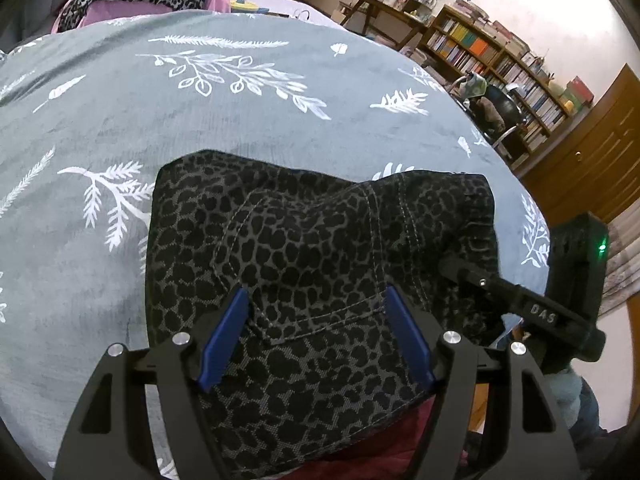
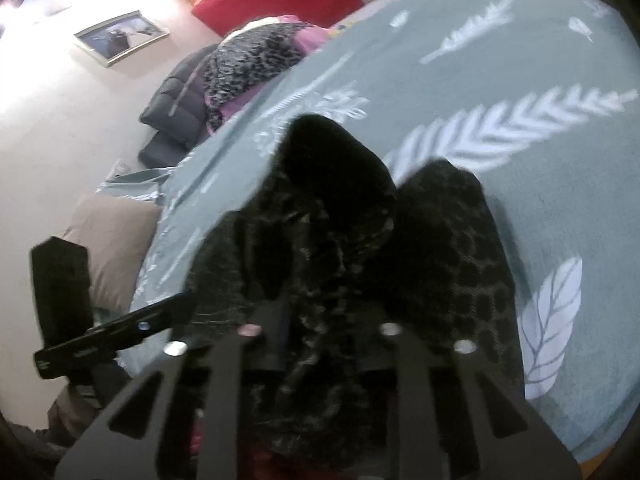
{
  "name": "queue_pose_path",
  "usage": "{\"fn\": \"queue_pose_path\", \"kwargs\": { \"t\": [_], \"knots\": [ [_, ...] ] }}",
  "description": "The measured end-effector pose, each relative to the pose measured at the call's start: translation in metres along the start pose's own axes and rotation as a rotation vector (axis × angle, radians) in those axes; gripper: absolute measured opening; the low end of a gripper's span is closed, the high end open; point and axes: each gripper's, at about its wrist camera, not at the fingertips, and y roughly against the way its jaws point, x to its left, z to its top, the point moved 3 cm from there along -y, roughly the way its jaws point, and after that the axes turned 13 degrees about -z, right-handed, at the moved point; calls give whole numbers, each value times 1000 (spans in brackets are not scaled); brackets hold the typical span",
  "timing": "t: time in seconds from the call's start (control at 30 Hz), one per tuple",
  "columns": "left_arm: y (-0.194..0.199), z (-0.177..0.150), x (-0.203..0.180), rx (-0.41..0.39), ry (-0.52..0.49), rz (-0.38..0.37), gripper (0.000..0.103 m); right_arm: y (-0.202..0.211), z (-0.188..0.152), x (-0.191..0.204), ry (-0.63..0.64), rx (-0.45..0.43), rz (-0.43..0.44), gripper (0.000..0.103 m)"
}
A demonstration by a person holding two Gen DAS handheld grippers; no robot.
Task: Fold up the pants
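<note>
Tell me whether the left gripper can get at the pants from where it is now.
Probably yes: the left gripper is open right over the pants on the bedspread, blue fingers straddling the fabric, nothing between.

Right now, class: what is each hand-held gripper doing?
Left hand-held gripper: open, fingers apart over the leopard-print pants, gripping nothing.
Right hand-held gripper: cannot be told; bunched pants fabric hides its fingers.

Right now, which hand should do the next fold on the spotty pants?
Probably the right. The right gripper seems already bunched in the pants, though that view is blurry. The left gripper is open over flat cloth, gripping nothing.
</note>
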Motion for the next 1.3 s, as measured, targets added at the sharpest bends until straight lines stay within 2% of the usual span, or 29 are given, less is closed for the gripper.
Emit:
{"fn": "queue_pose_path", "kwargs": {
  "t": [0.1, 0.17, 0.23, 0.3, 0.4, 0.47, 0.53, 0.67, 0.73, 0.83, 0.97, 1.1, 1.2, 1.3],
  "knots": [
    [7, 7, -5, -29, -1, -6, 71, 28, 18, 9, 13, -73, 33, 17],
    [11, 11, -12, -48, -15, -14, 72, 49, 30, 6, 12, -138, 18, 17],
    [8, 13, -17, -51, -34, -23, 73, 57, 35, -5, -3, -164, -5, 17],
    [-3, 13, -25, -34, -70, -21, 74, 49, 33, -24, -16, -146, -41, 17],
    [-26, 4, -26, 17, -107, 1, 74, 18, 18, -53, -36, -69, -125, 20],
    [-37, -2, -23, 38, -124, 17, 74, 12, 10, -68, -102, -60, -84, 22],
    [-39, -6, -27, 41, -169, 46, 74, 22, 12, -66, -103, -69, -102, 33],
    [-31, -1, -29, 30, -146, 20, 74, 59, 29, -49, 17, -199, -267, 35],
    [-26, 5, -28, 5, -126, 10, 74, 77, 38, -36, 58, -271, -275, 39],
    [-21, 24, -25, -30, -96, 1, 74, 80, 46, -15, 100, -311, -227, 43],
    [-24, 50, -19, -62, -91, 56, 74, 54, 52, 9, 147, -266, -163, 43],
    [-42, 62, -6, -36, -65, 75, 74, 15, 53, 17, 156, -183, -154, 43],
    [-56, 61, 9, -17, -34, 89, 74, -7, 50, 1, 154, -159, -268, 43],
    [-69, 57, 21, -17, 8, 76, 74, -22, 51, -22, 83, -131, -283, 38]
  ]
}}
